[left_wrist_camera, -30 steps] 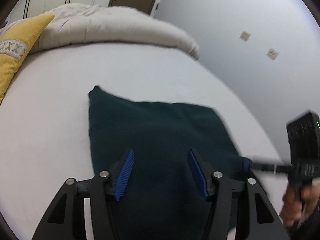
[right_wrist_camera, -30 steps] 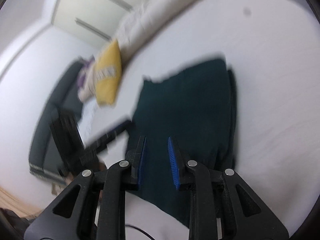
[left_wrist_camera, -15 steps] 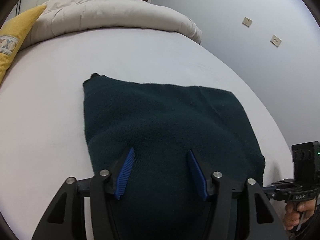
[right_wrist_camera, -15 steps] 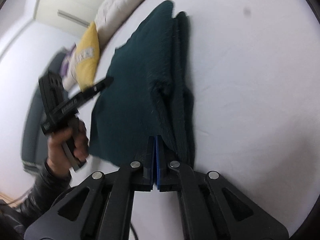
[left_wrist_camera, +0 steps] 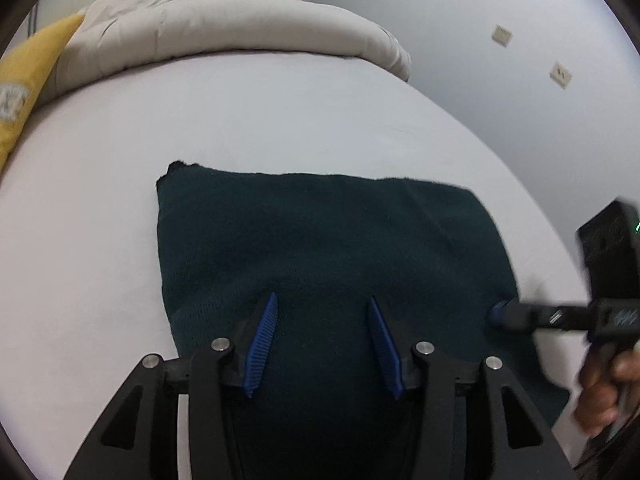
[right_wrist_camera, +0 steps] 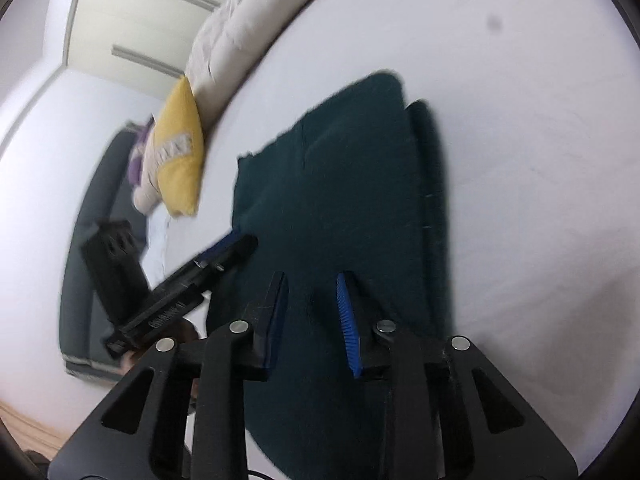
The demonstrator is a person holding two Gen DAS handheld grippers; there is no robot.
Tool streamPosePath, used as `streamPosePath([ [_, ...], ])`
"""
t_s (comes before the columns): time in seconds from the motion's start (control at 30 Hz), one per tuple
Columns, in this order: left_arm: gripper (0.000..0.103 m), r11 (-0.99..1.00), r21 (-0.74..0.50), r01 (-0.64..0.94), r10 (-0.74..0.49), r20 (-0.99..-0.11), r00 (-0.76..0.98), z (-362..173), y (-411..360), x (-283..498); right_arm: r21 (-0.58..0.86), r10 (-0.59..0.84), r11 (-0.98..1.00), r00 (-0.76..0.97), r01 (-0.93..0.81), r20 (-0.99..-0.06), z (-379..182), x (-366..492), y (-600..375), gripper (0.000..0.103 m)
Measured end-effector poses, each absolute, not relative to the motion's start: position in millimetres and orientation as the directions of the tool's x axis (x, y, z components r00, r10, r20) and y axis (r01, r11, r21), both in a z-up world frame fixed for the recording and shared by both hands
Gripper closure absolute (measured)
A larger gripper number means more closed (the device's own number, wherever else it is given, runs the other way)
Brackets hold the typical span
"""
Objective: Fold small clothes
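A dark green knitted garment (left_wrist_camera: 320, 240) lies folded flat on the white bed sheet (left_wrist_camera: 280, 120); in the right wrist view the garment (right_wrist_camera: 340, 184) shows a folded layer along its right edge. My left gripper (left_wrist_camera: 322, 312) is open and empty, hovering over the garment's near edge. My right gripper (right_wrist_camera: 310, 292) is open and empty above the garment's near part. In the left wrist view the right gripper's blue tip (left_wrist_camera: 498, 314) sits at the garment's right edge. In the right wrist view the left gripper (right_wrist_camera: 224, 254) sits at the garment's left edge.
A cream duvet (left_wrist_camera: 224, 28) is bunched at the head of the bed. A yellow cushion (right_wrist_camera: 180, 152) lies left of the garment. A dark sofa (right_wrist_camera: 96, 208) stands beyond the bed. A grey wall with sockets (left_wrist_camera: 560, 74) is on the right.
My right gripper was shut at the garment's near edge half a second ago and has opened and lifted. My left gripper stayed open and drew back slightly from the garment.
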State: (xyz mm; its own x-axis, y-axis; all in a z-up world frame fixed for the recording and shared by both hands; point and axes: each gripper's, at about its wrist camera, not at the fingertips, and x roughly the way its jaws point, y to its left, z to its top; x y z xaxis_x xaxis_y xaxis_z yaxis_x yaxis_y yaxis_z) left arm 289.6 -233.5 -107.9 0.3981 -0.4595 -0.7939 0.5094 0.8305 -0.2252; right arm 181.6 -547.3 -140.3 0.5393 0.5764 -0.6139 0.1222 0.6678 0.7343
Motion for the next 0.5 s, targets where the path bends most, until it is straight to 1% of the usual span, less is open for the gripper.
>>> streamPosePath([
  [0.07, 0.052, 0.836, -0.211, 0.506, -0.447, -0.797, 0.406, -108.4, -236.8, 289.2, 0.705, 0.542, 0.701, 0.559, 0.111, -0.627, -127.2, 177.3, -552.2, 0.075],
  [0.17, 0.051, 0.843, -0.188, 0.504, -0.431, -0.797, 0.422, -108.4, -239.3, 287.5, 0.729, 0.565, 0.679, 0.571, 0.089, -0.596, -109.5, 191.9, -553.8, 0.075],
  [0.23, 0.051, 0.846, -0.164, 0.508, -0.416, -0.799, 0.434, -108.4, -241.3, 284.5, 0.725, 0.573, 0.684, 0.559, 0.075, -0.599, -103.6, 208.5, -546.9, 0.075],
  [0.3, 0.051, 0.846, -0.159, 0.51, -0.413, -0.8, 0.436, -108.4, -240.6, 285.1, 0.749, 0.608, 0.657, 0.527, 0.084, -0.593, -105.0, 235.5, -549.5, 0.074],
  [0.33, 0.051, 0.845, -0.158, 0.511, -0.414, -0.799, 0.436, -108.0, -240.9, 285.9, 0.75, 0.609, 0.651, 0.512, 0.114, -0.606, -112.6, 245.6, -551.2, 0.074],
  [0.4, 0.05, 0.843, -0.155, 0.515, -0.414, -0.798, 0.439, -108.3, -239.2, 285.0, 0.726, 0.585, 0.67, 0.494, 0.154, -0.644, -122.3, 260.0, -554.8, 0.074],
  [0.5, 0.05, 0.843, -0.155, 0.515, -0.415, -0.797, 0.439, -111.9, -241.8, 285.6, 0.725, 0.564, 0.665, 0.517, 0.18, -0.644, -130.1, 269.3, -564.7, 0.076],
])
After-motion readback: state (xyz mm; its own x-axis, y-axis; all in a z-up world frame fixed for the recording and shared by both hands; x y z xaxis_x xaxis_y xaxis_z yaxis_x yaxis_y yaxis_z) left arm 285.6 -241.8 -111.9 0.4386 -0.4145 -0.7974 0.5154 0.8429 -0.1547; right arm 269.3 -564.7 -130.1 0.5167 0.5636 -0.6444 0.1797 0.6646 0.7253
